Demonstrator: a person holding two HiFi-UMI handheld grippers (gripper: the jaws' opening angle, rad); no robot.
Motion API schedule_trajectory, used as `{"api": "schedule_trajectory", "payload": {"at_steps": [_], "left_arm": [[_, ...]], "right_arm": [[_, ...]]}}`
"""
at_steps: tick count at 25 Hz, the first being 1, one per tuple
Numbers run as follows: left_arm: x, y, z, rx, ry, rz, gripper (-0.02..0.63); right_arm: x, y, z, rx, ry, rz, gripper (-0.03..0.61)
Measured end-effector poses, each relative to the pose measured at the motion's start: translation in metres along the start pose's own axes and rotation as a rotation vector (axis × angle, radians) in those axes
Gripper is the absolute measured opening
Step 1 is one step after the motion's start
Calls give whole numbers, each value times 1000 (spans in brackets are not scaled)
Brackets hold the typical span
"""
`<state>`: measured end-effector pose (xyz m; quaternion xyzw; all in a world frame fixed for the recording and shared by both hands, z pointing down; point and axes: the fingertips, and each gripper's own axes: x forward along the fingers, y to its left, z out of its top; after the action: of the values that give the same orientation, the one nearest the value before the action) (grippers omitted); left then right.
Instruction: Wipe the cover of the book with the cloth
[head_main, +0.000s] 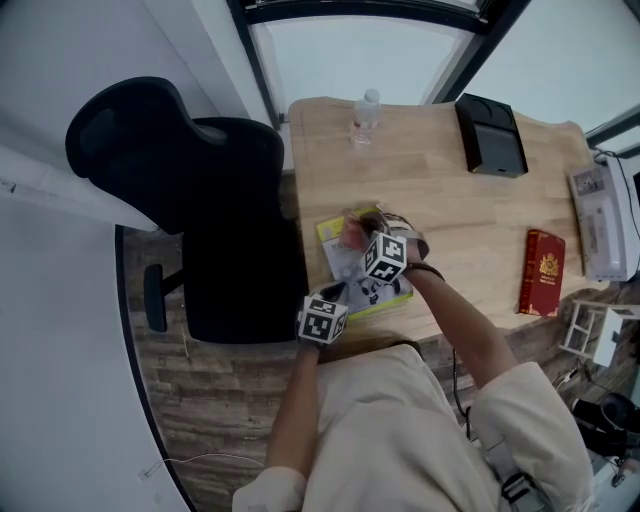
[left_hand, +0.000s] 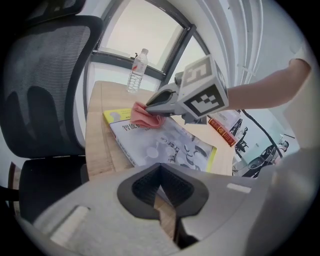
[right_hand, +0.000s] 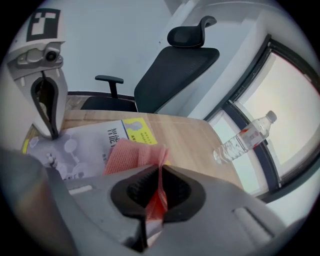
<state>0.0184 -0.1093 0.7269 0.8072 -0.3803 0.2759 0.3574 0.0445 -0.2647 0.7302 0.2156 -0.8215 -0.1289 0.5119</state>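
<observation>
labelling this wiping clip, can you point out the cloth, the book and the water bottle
cloth (right_hand: 132, 156): right gripper view, pink fold lying on the cover
book (left_hand: 167, 145): left gripper view, middle of its grey cover
water bottle (head_main: 366, 118): head view, clear body

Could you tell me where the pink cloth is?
In the right gripper view, the pink cloth is clamped in the right gripper, lying on the grey-and-yellow book.
</observation>
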Motion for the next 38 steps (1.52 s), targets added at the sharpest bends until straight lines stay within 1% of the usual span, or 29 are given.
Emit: {"api": "schedule_trajectory", "payload": {"at_steps": [4,8,10,12,14,20,23,25,31,34,38], "left_arm": [[0,0,-1,-10,-1,-11,2],[0,2,0,-9,-4,-13,2],[-2,1,-5,-20,0,-11,2],[0,1,-1,-21,-9,-6,2],[3,0,1,-19,-15,-7,2],[-3,2,-3,-17,-6,-4,2],[1,-1,0,-15,-15,-5,2],[-1,-3,-4,-9,-10,-9,2],[2,4,5,14,-19,-6,2],[-2,-4,-5,13,-2,-11,2],[0,-8,-2,30,-9,-12,2]], "right_arm": [[-18,21,-12,-21,-26,43,15],[-38,48,-22,-77,-25,76,15],[-51,71,-28,-99,-25,73,15],[-63,83,-33,-115,-39,54,14],[-75,98,-40,-121,-49,54,14],[-104,142,-50,-119,-57,119,14],[-113,145,-66,-146,-44,146,14],[-118,150,-73,-159,-34,160,14],[-111,128,-85,-193,-11,146,15],[-113,132,-87,-178,-5,155,15],[-98,102,-82,-132,7,114,15]]}}
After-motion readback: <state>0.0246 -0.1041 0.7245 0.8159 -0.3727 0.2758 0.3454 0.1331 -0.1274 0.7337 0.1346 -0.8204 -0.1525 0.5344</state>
